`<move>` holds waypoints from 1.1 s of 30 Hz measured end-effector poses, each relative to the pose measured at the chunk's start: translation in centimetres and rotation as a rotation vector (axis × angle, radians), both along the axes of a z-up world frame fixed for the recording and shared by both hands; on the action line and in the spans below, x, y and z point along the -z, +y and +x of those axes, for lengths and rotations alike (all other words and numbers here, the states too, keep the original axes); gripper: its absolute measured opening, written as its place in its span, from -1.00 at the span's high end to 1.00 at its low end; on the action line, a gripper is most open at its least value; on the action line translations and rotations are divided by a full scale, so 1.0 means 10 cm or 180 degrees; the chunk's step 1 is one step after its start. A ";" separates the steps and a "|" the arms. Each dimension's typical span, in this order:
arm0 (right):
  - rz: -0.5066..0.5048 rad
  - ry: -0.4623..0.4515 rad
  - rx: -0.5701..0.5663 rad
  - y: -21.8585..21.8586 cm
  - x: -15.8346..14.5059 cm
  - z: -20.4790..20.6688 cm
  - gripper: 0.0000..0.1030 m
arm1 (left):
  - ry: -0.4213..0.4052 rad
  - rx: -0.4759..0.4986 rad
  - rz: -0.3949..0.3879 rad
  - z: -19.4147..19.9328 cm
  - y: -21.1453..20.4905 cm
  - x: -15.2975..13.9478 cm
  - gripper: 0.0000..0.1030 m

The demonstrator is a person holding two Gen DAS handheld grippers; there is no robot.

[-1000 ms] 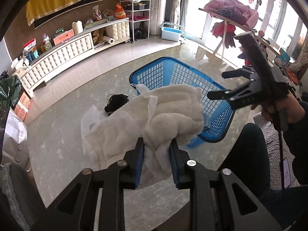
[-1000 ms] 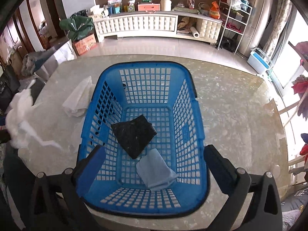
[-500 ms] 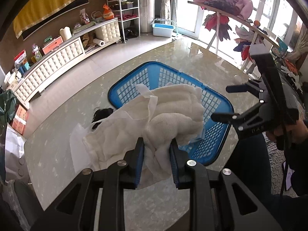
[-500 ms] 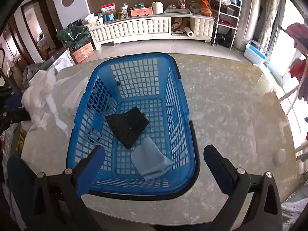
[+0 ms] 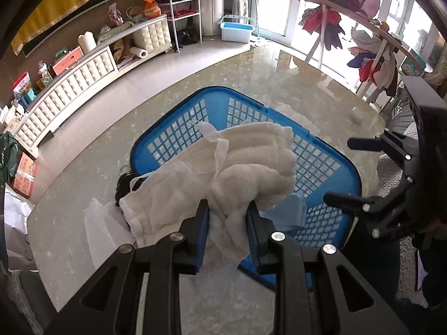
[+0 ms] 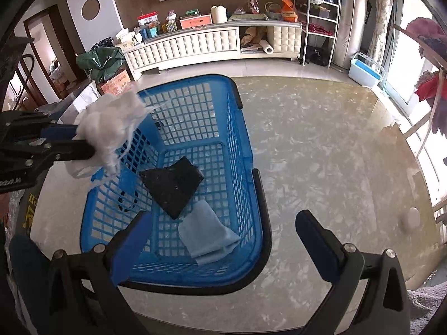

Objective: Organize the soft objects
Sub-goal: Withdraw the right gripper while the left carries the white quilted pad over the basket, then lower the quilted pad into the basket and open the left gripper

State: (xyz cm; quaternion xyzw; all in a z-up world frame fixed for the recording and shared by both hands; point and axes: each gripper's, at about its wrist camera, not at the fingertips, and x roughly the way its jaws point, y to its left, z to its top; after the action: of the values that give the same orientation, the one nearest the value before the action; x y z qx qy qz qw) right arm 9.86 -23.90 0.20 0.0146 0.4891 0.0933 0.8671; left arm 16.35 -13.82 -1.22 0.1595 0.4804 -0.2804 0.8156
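White towel: a fluffy white towel (image 5: 245, 173) is bunched and pinched in the left gripper (image 5: 227, 234), jaws closed on a fold of it, the rest hanging loose at the near-left rim of the basket.
Right gripper: the right gripper (image 6: 220, 240) hovers at the basket's near end with its jaws spread wide and nothing between them.
Blue basket: the blue basket (image 6: 243, 128) sits on the marbled bench (image 6: 321, 150), open side up.
Inside the basket: a light blue cloth (image 6: 208, 234) lies nearest, a black cloth (image 6: 174, 185) just beyond it, the two touching or nearly so.
Beside the basket: a thin white sheet (image 5: 103, 231) and a small dark item (image 5: 125, 181) lie on the bench on the left side, outside the basket.
Step in hand: carrying the towel to the basket, I'd say, with two pieces already in.
Next move: bring the towel fully over the opening and lower it before the jaws part, so the trailing edge doesn't drape over the rim.
Farther off: a padded white sideboard (image 6: 195, 44) lines the wall.
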 end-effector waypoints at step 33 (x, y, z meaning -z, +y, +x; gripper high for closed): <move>0.0239 0.0498 0.0069 -0.03 0.34 0.10 -0.99 | 0.0243 0.0276 0.0287 0.52 -0.47 0.71 0.53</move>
State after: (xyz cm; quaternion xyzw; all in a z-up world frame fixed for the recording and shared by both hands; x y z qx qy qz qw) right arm 10.87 -24.22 -3.23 0.0596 0.5513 0.1007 0.8261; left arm 21.53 -18.55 -8.29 0.2059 0.5160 -0.2994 0.7757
